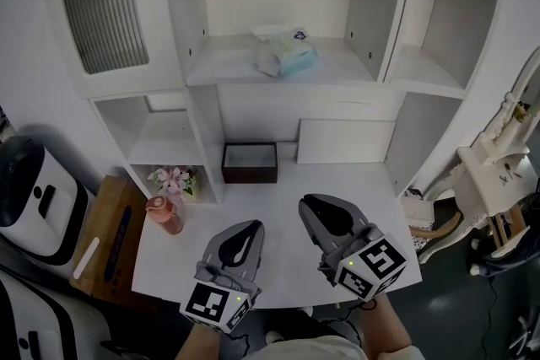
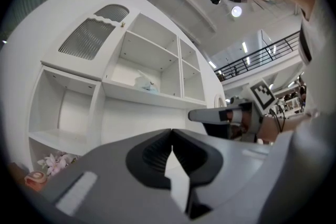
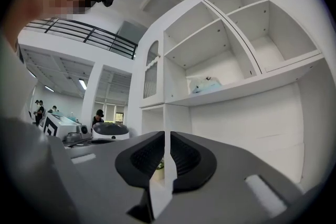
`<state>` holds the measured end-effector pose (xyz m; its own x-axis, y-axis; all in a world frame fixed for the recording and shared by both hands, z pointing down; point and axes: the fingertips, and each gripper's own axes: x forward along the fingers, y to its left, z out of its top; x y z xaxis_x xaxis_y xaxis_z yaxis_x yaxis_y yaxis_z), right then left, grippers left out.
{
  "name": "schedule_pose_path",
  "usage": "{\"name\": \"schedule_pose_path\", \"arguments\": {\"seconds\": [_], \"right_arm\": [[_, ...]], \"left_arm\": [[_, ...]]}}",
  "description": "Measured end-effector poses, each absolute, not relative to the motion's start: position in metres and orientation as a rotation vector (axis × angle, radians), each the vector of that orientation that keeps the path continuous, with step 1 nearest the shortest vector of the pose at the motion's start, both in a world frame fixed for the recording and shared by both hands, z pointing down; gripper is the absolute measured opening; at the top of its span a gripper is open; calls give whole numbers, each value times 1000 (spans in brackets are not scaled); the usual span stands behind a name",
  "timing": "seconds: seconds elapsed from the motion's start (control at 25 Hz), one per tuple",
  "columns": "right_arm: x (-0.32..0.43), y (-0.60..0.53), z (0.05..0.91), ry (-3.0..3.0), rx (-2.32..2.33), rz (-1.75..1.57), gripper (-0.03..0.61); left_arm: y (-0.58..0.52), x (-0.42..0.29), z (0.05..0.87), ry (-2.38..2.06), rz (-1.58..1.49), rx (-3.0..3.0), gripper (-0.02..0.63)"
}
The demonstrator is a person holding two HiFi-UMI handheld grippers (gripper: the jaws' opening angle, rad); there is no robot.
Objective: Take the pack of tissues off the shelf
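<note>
Nearest me, I hold both tools low over the front edge of the white bench (image 1: 278, 206), tips aimed forward at the cabinet, which reads as a ready stance before the reach. The left tool (image 1: 255, 224) has its jaws together, tips meeting, with nothing between them. The right tool (image 3: 167, 135) shows a thin slit between its jaws, slightly parted and empty; I judge that gap far too narrow for a soft packet, so it would need to spread much wider first. Just ahead of the tools, against the cabinet's base, stands a dark open box (image 1: 250, 162), and ahead and to the right of it a flat white panel (image 1: 346, 141) closes off the lower front. Off to the left of the left tool, at the bench's corner, sit a pink cup (image 1: 165, 215) and a small bunch of flowers (image 1: 173, 179), clear of the reach. Farthest off, above and ahead of both tools, the pack of tissues (image 1: 287, 55) lies on the middle shelf (image 1: 337, 67), well apart from either tool, near the front lip and slumped a little, pale blue and white. Nothing has been grasped yet; the lift has not begun.
</note>
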<state>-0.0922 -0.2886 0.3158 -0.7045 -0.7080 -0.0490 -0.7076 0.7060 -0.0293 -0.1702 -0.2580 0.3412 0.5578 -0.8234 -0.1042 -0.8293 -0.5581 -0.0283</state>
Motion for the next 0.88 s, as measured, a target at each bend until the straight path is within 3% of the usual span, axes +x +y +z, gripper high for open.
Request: {"name": "schedule_pose_path", "arguments": {"seconds": [0.88], "right_arm": [[-108,-393,214,2803,-1139,167,87]], "left_arm": [[-307,-192,332,1549,132,-2648,2]]}}
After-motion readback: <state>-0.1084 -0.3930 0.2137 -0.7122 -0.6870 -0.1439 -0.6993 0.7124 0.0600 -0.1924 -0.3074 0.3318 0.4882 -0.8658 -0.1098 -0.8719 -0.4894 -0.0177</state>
